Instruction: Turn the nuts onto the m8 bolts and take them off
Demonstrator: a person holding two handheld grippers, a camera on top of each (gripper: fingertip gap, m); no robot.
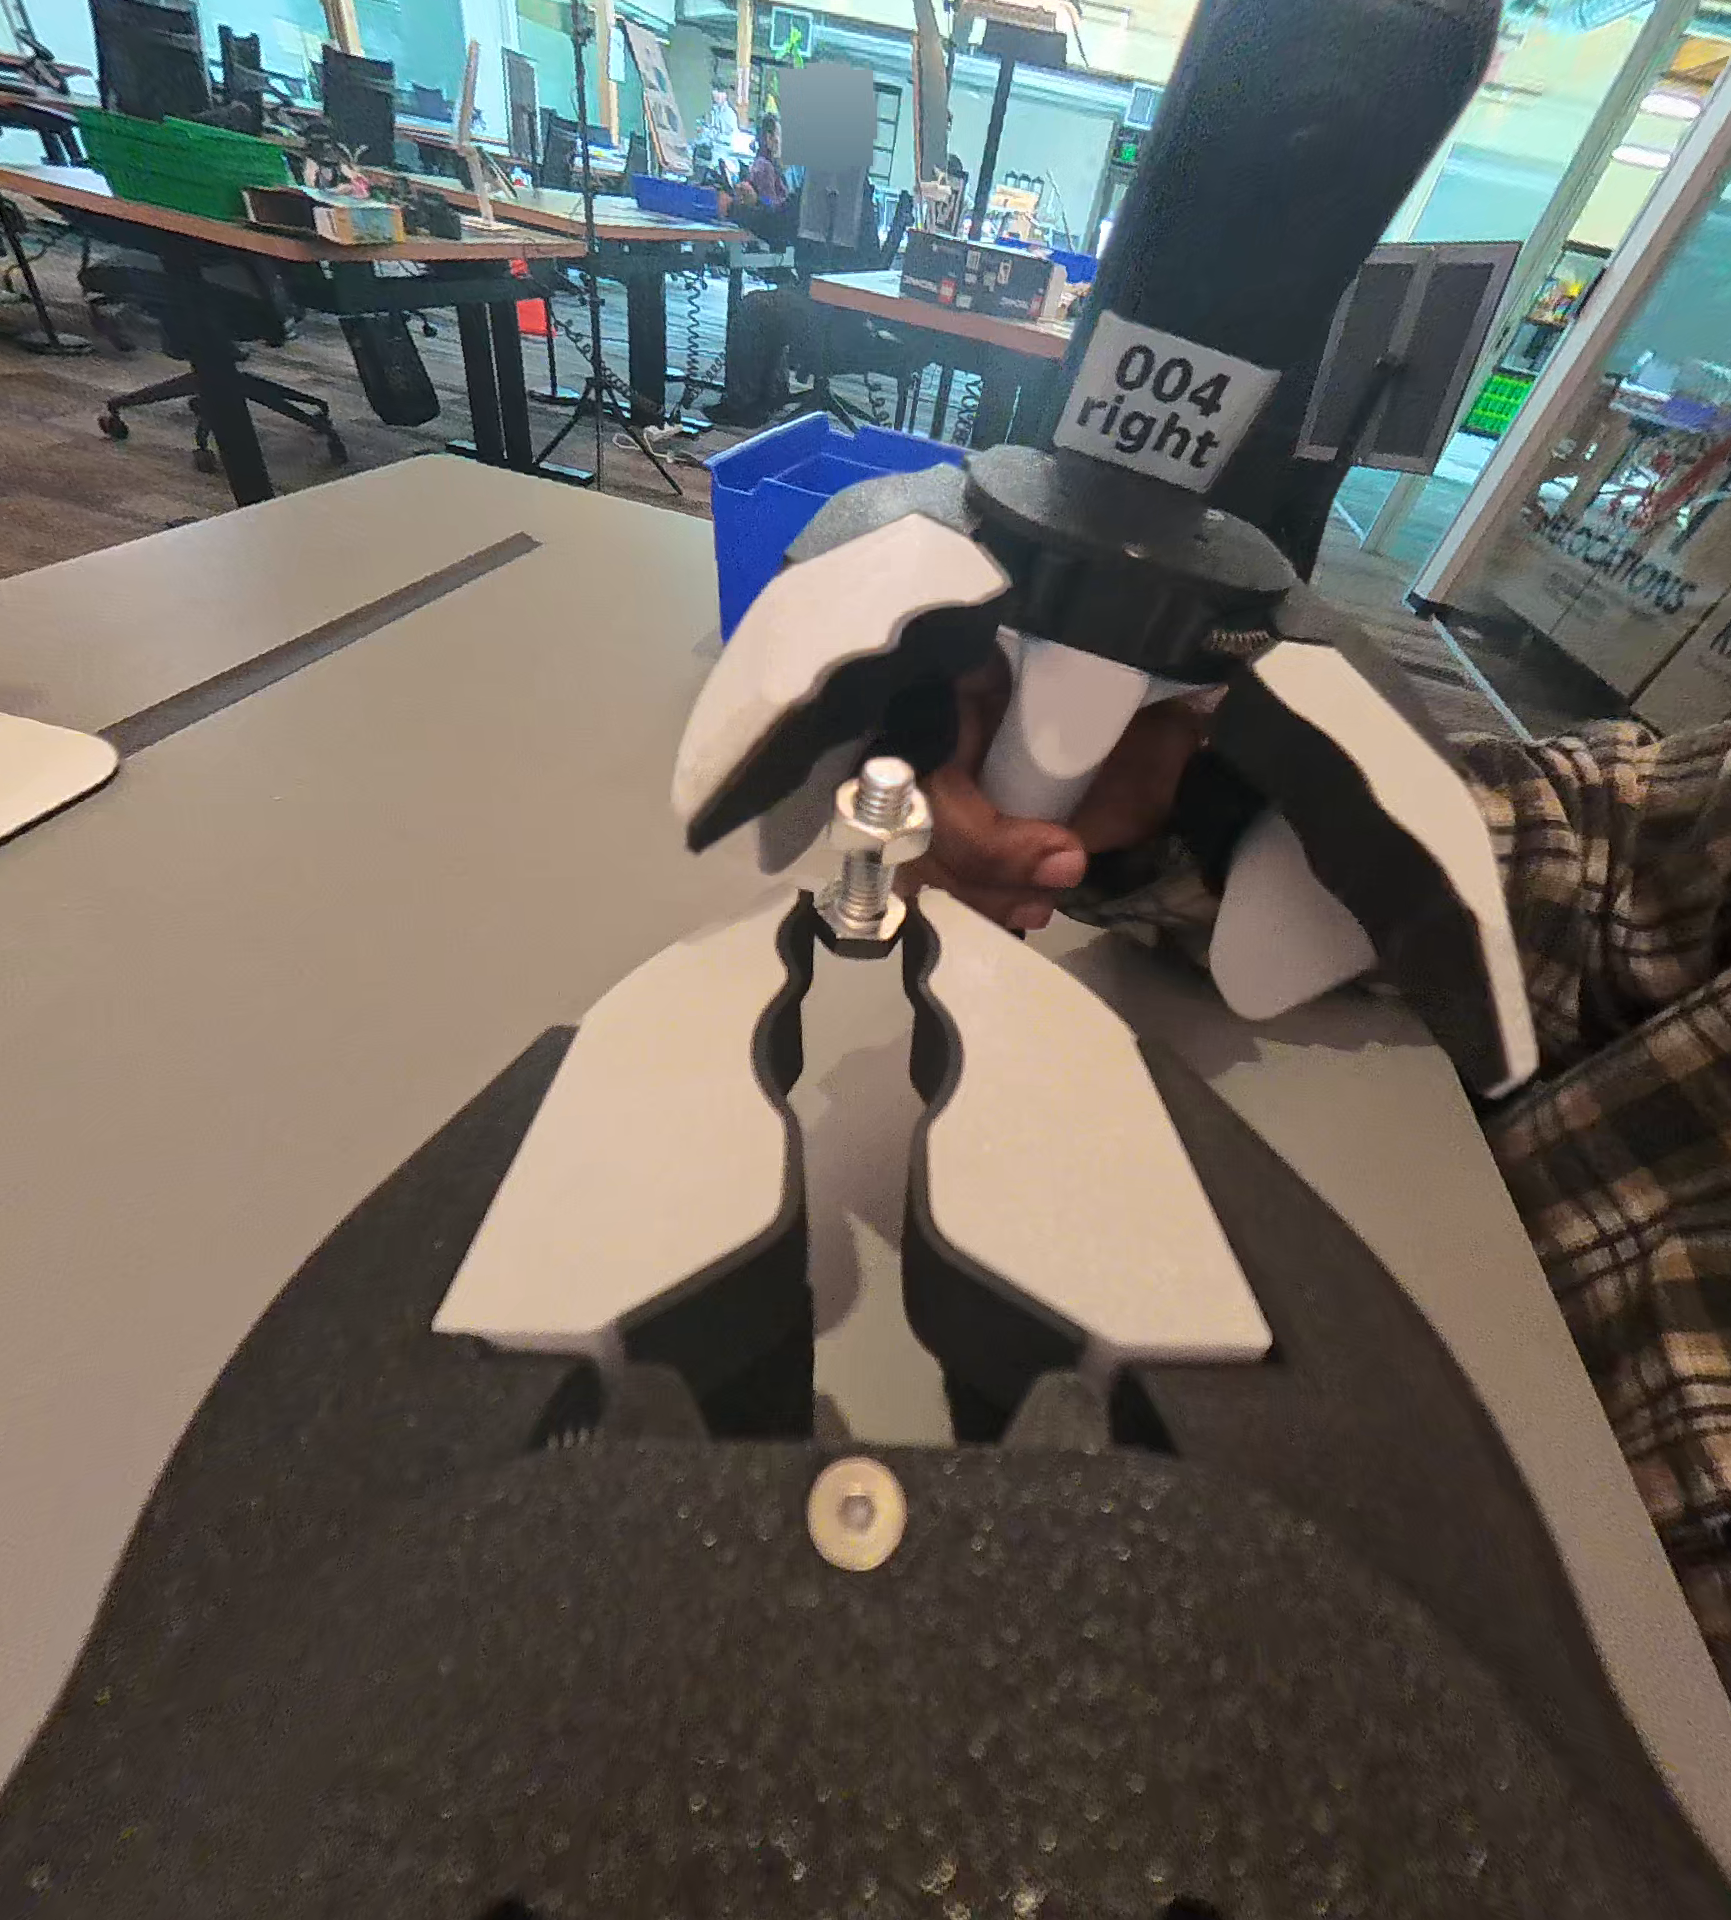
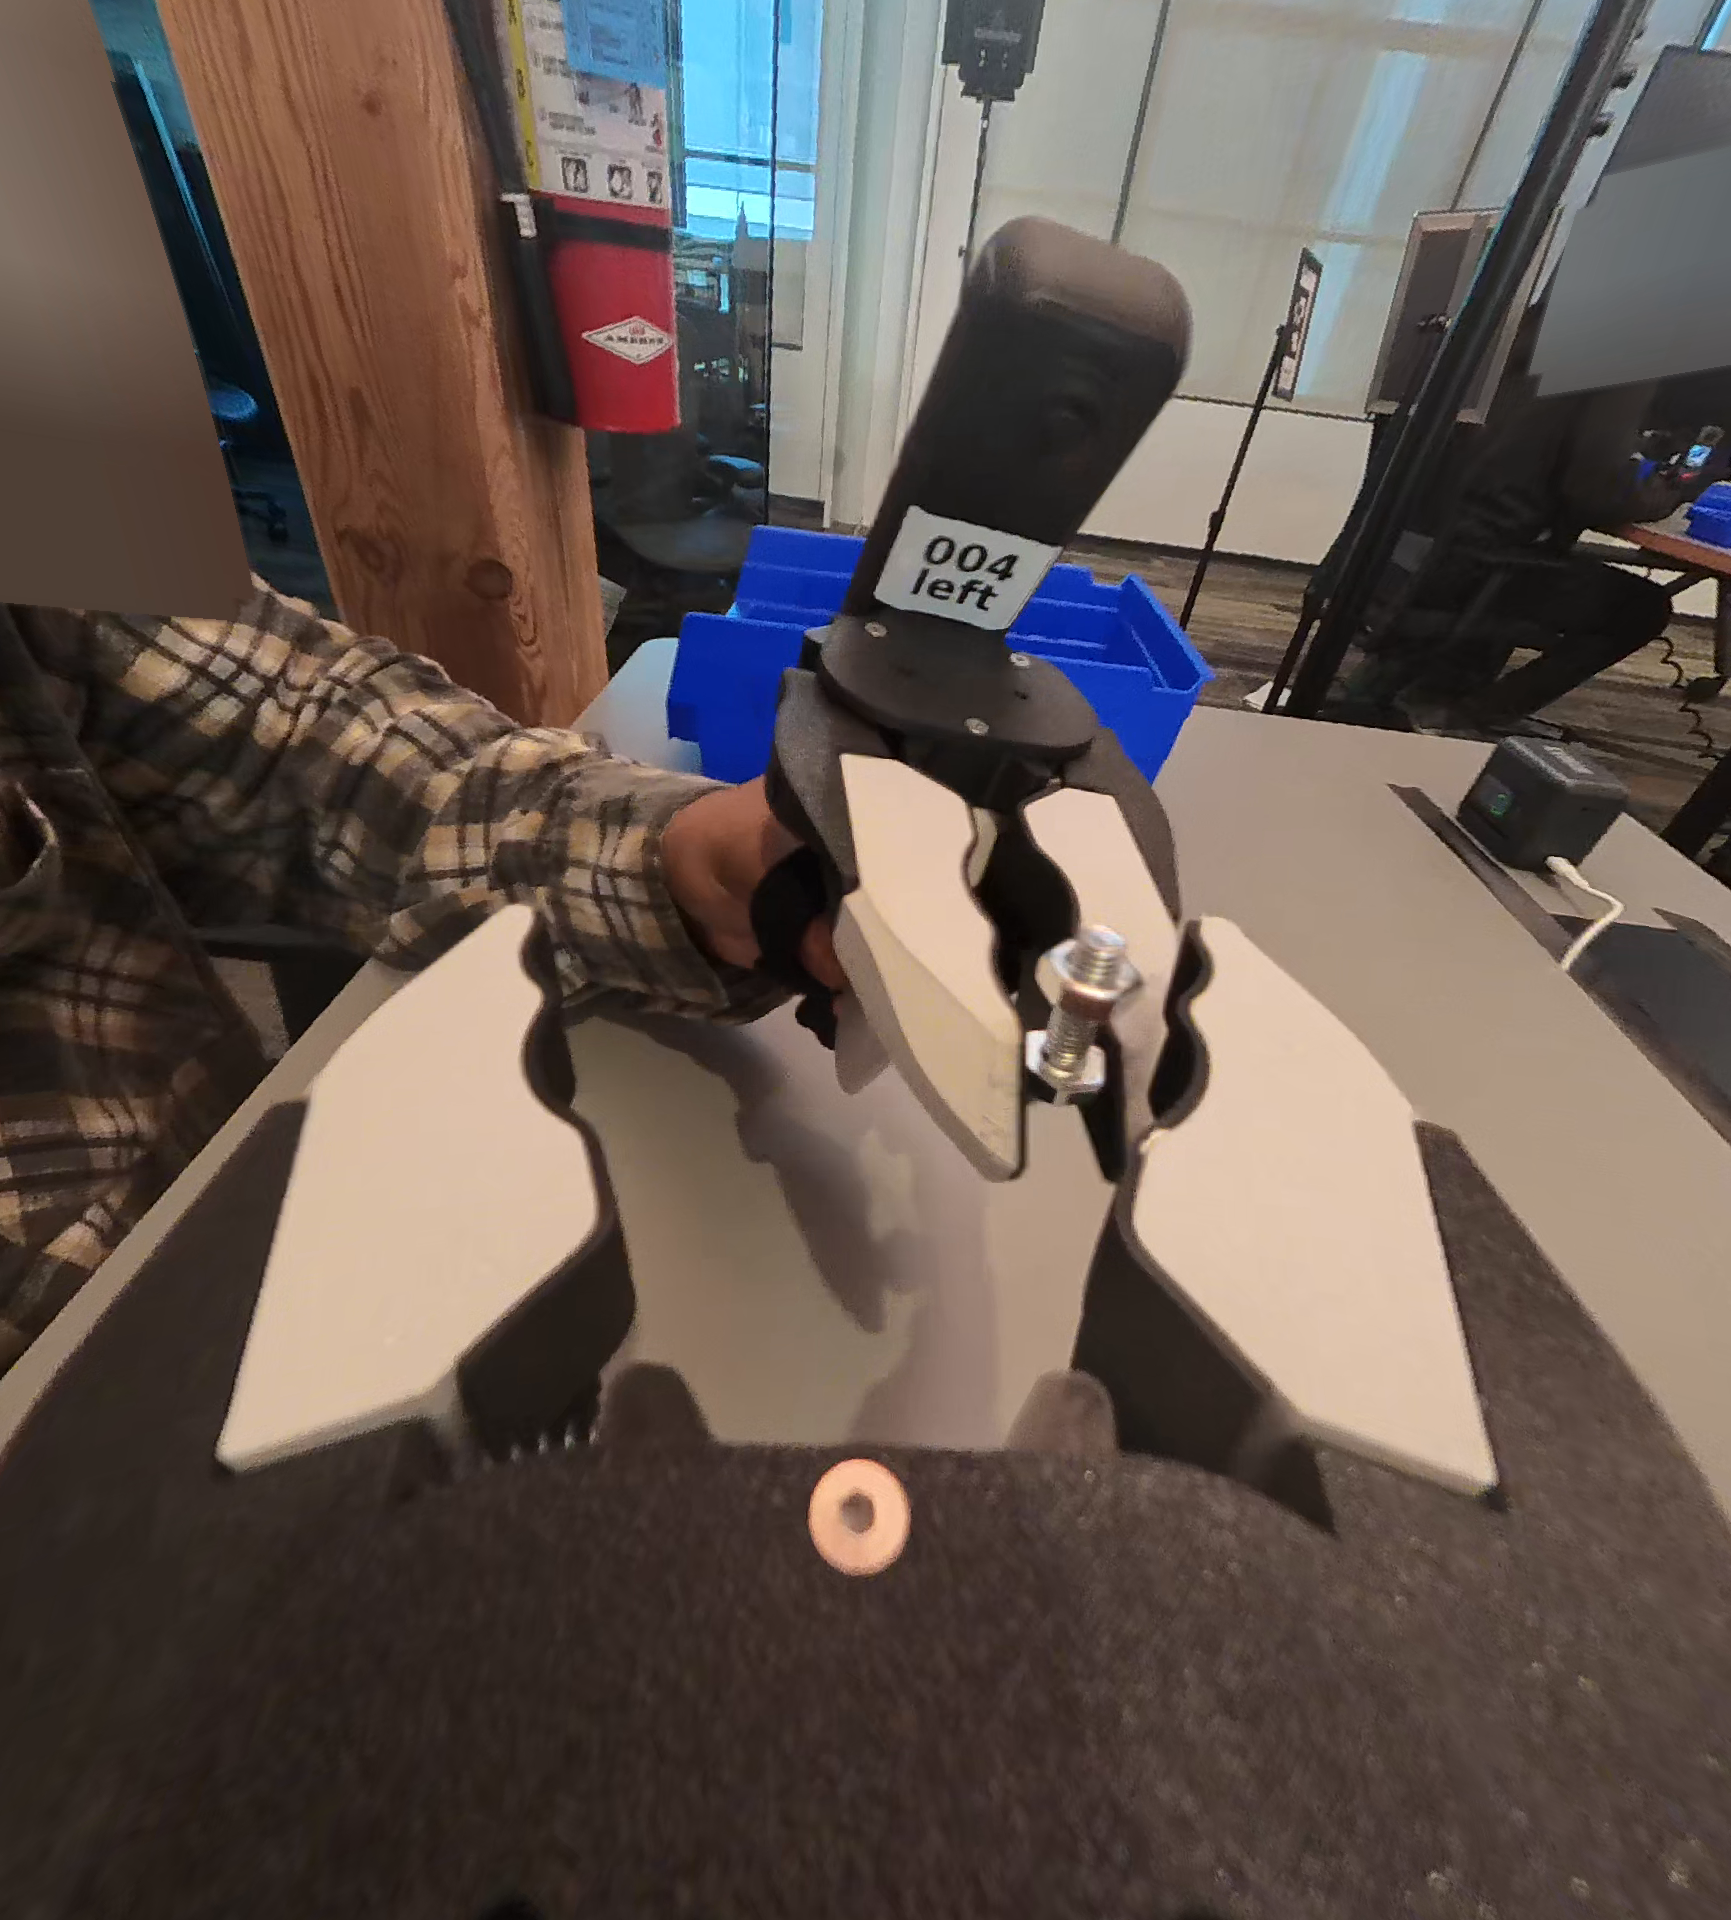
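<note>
The bolt (image 1: 866, 862) stands upright above the grey table (image 1: 321, 935), head down, clamped at its base by the left gripper (image 1: 856, 940). A nut (image 1: 880, 826) sits partway up the thread, near the top. The right gripper (image 2: 861, 997) is spread wide with nothing in it; from it the nut is at about 2 o'clock, near its right finger. So the right gripper is the one placed to turn the nut, I'd guess.

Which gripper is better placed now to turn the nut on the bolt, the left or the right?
The right gripper. It is open with one finger beside the nut, high on the bolt. The left gripper is shut on the bolt's head end, so it likely only holds.
</note>
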